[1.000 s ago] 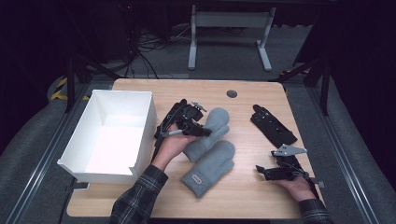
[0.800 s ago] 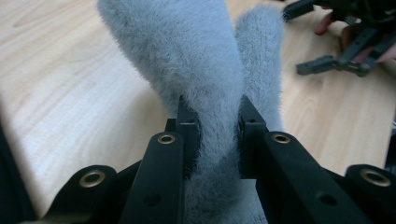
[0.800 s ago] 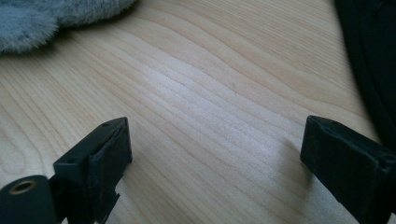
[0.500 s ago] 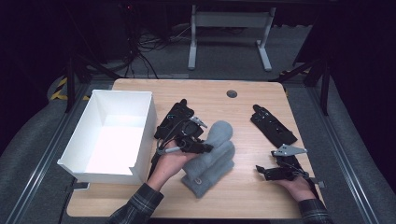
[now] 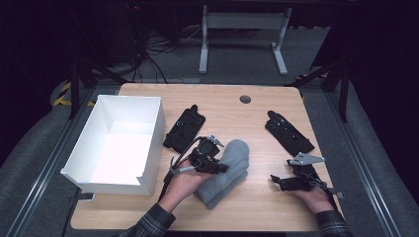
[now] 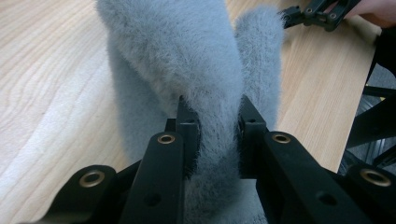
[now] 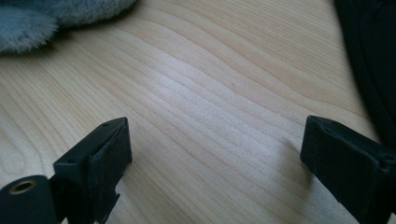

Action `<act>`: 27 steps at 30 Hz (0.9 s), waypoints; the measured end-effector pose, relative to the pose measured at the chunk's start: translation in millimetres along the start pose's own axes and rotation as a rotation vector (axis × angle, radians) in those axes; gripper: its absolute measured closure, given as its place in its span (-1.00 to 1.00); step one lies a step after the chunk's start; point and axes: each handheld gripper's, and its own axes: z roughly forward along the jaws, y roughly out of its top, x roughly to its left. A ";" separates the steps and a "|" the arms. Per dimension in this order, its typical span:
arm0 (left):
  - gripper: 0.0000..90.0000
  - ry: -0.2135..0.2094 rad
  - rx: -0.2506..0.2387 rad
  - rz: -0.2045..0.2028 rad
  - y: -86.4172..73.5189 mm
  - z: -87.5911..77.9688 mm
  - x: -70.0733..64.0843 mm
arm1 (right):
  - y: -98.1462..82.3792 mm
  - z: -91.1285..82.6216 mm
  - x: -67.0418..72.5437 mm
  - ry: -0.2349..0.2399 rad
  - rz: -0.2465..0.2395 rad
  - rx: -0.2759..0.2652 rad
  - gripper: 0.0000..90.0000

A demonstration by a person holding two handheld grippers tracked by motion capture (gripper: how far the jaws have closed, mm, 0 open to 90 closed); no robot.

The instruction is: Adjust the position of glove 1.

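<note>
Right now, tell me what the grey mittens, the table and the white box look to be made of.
Grey mittens: fuzzy knit or fleece, judging by the raised nap. Table: pale wood or wood-look laminate, grain lines with a slight sheen. White box: smooth matte, maybe plastic or card; cannot tell which.

The grey mitten (image 6: 205, 70) pinched between the left gripper (image 6: 217, 135)'s jaws is fuzzy, matt knit cloth with a soft nap. Those jaws look like matt black plastic with brass-coloured rivets. Under the right gripper (image 7: 215, 158), the table (image 7: 210, 84) is pale wood grain, smooth, with a faint sheen. The white box (image 5: 118, 143) beyond the left gripper looks smooth and matt.
</note>
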 end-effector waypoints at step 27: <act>-0.57 0.079 -0.074 0.044 -1.7 -1.6 11.7 | 0.0 0.0 0.1 0.000 0.001 0.000 -0.80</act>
